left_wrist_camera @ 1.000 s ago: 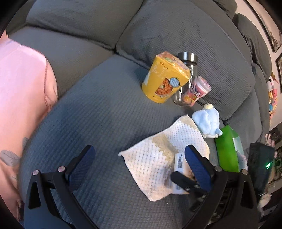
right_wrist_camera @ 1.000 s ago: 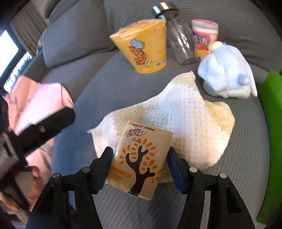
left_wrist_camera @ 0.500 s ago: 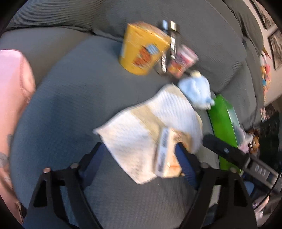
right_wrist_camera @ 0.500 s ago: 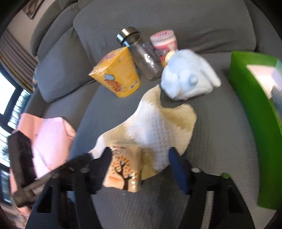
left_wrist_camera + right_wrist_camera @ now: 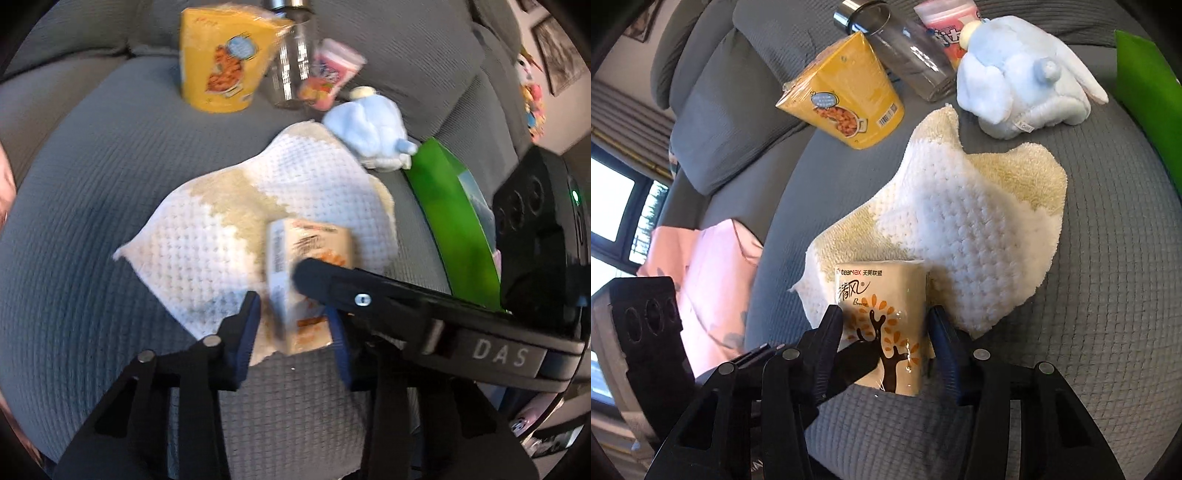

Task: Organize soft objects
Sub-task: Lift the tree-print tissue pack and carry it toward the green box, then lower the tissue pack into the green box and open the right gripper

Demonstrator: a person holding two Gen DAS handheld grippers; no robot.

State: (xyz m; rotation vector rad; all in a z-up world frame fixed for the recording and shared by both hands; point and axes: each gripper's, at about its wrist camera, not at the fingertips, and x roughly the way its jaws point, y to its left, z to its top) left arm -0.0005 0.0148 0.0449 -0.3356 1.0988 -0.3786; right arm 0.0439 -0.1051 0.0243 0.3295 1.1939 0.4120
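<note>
A tissue pack (image 5: 882,325) with an orange tree print stands on a white and cream knitted towel (image 5: 964,229) on the grey sofa. Both grippers close around it. My right gripper (image 5: 886,328) has its jaws on the pack's two sides. My left gripper (image 5: 295,321) comes from the other side, its jaws also against the tissue pack (image 5: 303,280). The right gripper's finger crosses the left wrist view. A pale blue plush toy (image 5: 1019,81) lies beyond the towel (image 5: 266,210); it also shows in the left wrist view (image 5: 369,129).
A yellow snack cup (image 5: 846,96), a clear bottle (image 5: 905,48) and a pink tub (image 5: 945,18) lean at the sofa back. A green box (image 5: 454,221) stands on the right. A pink cloth (image 5: 713,288) lies on the left.
My left gripper swung in towards the tissue pack and narrowed around it. The right gripper let the pack go briefly, then closed on it again.
</note>
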